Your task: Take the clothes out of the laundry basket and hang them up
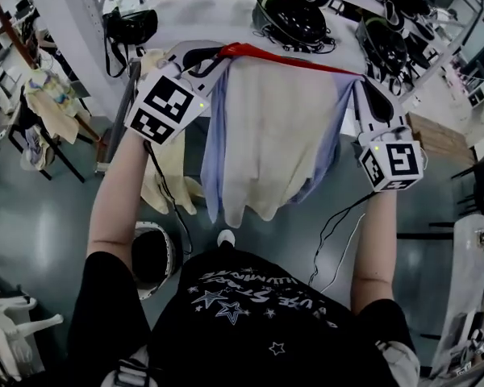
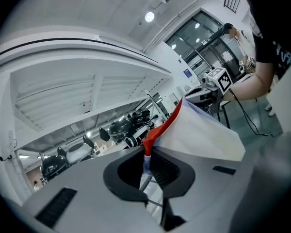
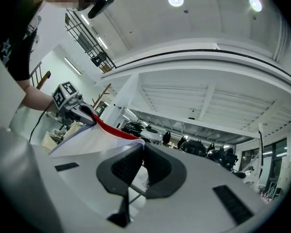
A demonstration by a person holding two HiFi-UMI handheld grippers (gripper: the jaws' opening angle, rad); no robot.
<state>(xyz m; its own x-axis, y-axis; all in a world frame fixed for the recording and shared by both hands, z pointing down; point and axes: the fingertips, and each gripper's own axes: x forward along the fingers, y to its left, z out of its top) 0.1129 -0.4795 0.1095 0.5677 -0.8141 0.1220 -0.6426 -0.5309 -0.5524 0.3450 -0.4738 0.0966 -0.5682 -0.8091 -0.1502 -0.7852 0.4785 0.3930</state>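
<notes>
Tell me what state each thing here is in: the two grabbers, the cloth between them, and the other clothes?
Left gripper: shut on the garment's red-trimmed top edge.
Right gripper: shut on the same top edge, at the other end.
Garment: held up, spread between both grippers, its lower part hanging loose.
Cream garment: hanging at the left, beyond the left gripper.

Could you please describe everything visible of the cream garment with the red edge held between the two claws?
The cream fabric garment has pale blue side panels and a red band along its top edge. It looks thin and soft. It hangs spread in mid-air, the red edge pulled taut between the left claw and the right claw, both shut on its top corners; its hem falls in loose folds.
</notes>
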